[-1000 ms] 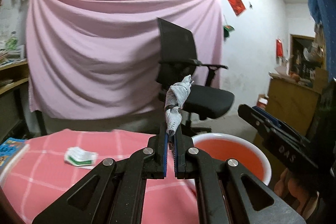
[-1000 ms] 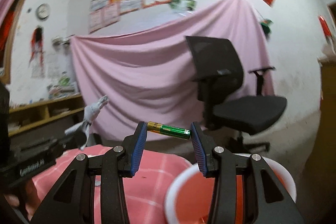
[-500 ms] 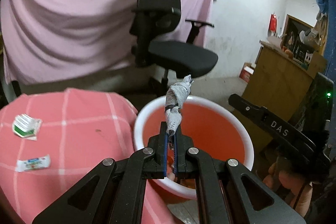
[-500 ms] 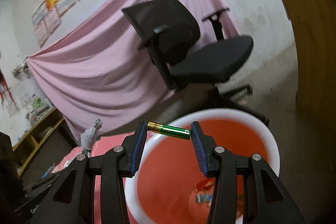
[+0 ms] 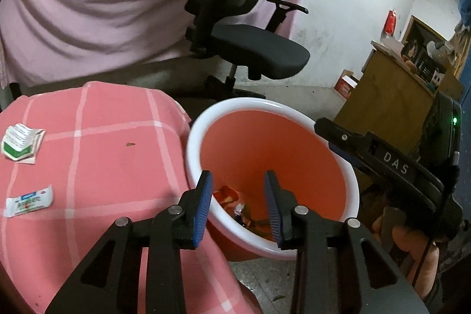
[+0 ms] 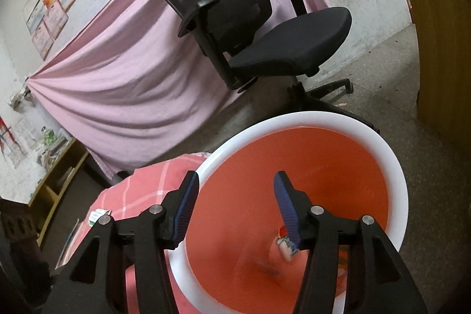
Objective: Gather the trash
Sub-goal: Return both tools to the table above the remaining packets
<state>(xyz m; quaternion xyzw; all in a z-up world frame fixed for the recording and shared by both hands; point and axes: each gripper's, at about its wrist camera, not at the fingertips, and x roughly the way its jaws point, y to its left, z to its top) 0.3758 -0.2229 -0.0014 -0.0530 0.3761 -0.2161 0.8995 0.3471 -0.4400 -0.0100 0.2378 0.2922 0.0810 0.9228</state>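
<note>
A red bin with a white rim (image 5: 235, 105) stands beside the pink checked table (image 5: 103, 137); it also shows in the right wrist view (image 6: 294, 119). My left gripper (image 5: 238, 205) is open and empty over the bin's near rim. My right gripper (image 6: 237, 205) is open and empty above the bin's mouth; it also shows in the left wrist view (image 5: 338, 140). Wrappers (image 5: 235, 202) lie at the bin's bottom, and trash shows there in the right wrist view (image 6: 284, 244). On the table lie a green and white carton (image 5: 20, 141) and a small white sachet (image 5: 29, 200).
A black office chair (image 5: 244, 43) stands behind the bin before a pink hanging sheet (image 5: 103, 5). A wooden cabinet (image 5: 397, 96) is at the right. A low wooden shelf (image 6: 56, 181) stands left of the table.
Both grippers tilted down over the bin and opened. The crumpled grey paper has left my left gripper and the green battery has left my right gripper.
</note>
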